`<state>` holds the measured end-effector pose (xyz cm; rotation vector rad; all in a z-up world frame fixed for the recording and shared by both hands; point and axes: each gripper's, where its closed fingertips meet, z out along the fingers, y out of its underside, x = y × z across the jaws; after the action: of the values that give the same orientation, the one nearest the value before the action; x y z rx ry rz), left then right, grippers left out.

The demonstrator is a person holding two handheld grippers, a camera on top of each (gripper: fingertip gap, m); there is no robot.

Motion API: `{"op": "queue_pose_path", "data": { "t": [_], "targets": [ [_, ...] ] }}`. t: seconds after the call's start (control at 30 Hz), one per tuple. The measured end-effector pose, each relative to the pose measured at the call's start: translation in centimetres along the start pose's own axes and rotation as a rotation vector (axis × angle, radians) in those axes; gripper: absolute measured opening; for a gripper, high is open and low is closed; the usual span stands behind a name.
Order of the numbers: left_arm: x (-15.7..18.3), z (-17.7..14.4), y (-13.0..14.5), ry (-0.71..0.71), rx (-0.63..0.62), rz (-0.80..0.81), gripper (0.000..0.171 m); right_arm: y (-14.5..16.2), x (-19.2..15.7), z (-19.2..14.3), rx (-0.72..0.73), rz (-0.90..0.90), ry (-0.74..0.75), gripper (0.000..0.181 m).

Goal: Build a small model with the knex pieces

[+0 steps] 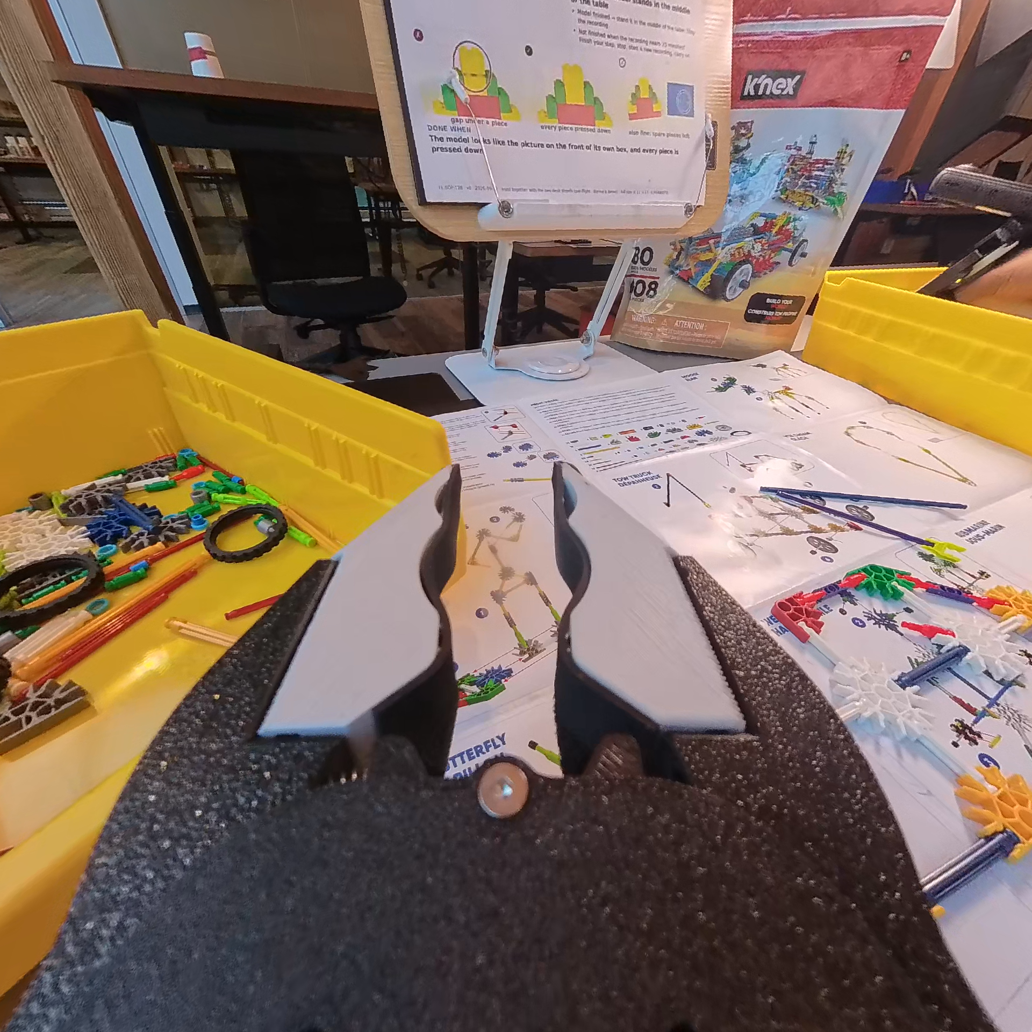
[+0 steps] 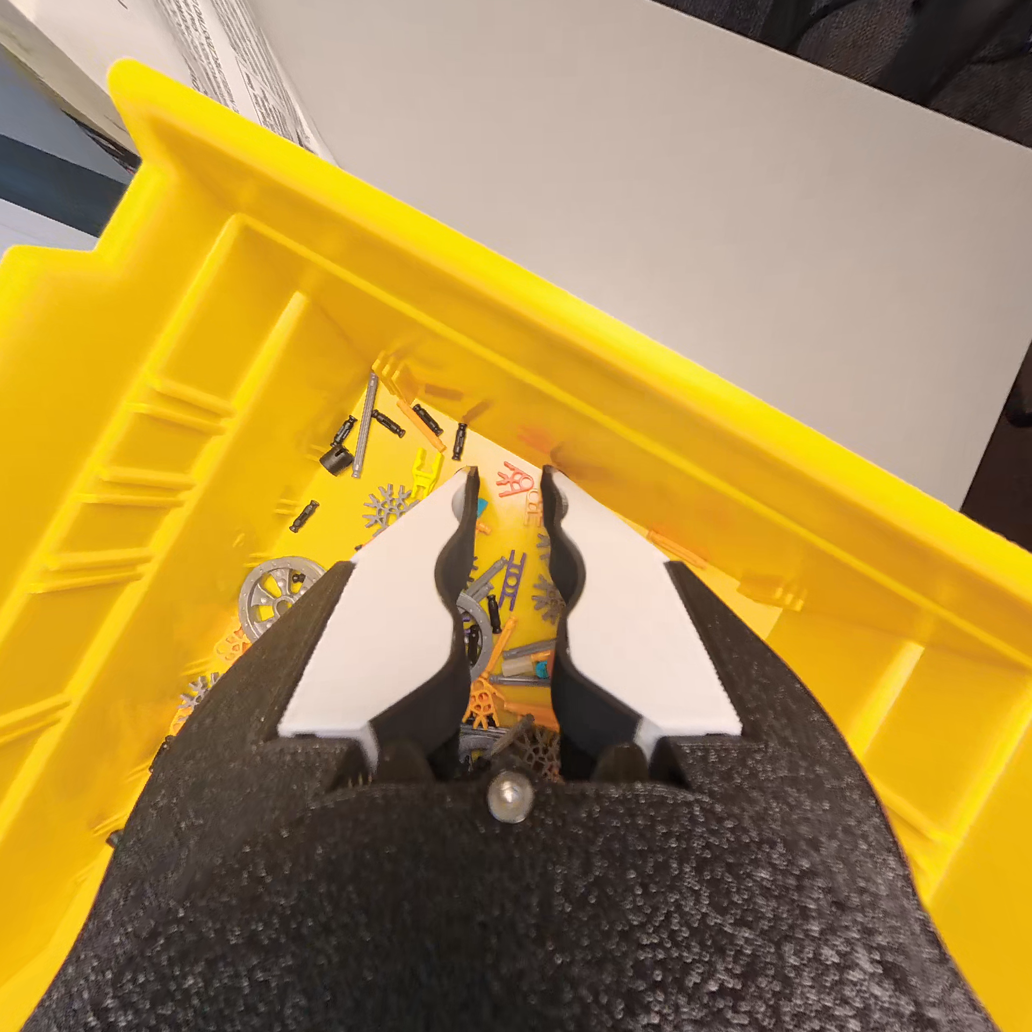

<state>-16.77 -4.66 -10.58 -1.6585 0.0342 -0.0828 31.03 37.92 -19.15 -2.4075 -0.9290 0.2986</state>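
A room with dark desks and a black office chair fills the upper left of the left wrist view. Below it a white table runs across the frame, mostly covered by unfolded instruction sheets. A yellow bin at the left edge holds rods, connectors and black tyre rings; a second yellow bin sits at the right edge. At top centre a printed page stands on a white stand, with a toy box just beside it. A partly built model of white, orange, red and green pieces lies at lower right.

The left gripper hangs over the sheets, fingers spread, holding nothing.

In the right wrist view, the right gripper reaches into a yellow bin, fingers apart and empty, above grey wheels, snowflake connectors and small black clips.
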Motion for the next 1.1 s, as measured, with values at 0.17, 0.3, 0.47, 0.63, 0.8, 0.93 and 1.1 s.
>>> {"op": "queue_pose_path", "data": {
  "t": [0.17, 0.3, 0.47, 0.63, 0.8, 0.93, 1.1],
  "targets": [
    [0.0, -0.1, 0.0, -0.002, 0.004, 0.0, 0.03, 0.1, -0.2, 0.8, -0.011, 0.008, -0.007, 0.014],
    [0.0, 0.0, 0.0, 0.0, 0.003, -0.005, 0.03, 0.6, -0.3, 1.2, -0.047, 0.02, -0.014, 0.011],
    [0.0, 0.0, 0.0, 0.003, 0.0, -0.01, 0.03, 0.8, -0.3, 1.1, -0.059, 0.033, -0.018, 0.011],
    [0.0, 0.0, 0.0, 0.005, 0.0, -0.012, 0.031, 1.3, -0.1, 0.8, -0.065, 0.031, 0.008, 0.005],
    [0.1, 0.0, 0.0, 0.007, -0.004, -0.003, 0.031, 0.9, -0.1, 0.2, -0.017, 0.021, 0.012, 0.003],
    [0.4, 0.1, 0.0, 0.011, -0.006, 0.021, 0.03, -1.7, -1.7, -3.9, 0.145, -0.019, 0.014, 0.003],
    [1.3, 0.2, -0.5, 0.021, -0.001, 0.078, 0.029, -4.7, -8.0, -12.6, 0.355, -0.179, 0.009, 0.002]
  ]
}}
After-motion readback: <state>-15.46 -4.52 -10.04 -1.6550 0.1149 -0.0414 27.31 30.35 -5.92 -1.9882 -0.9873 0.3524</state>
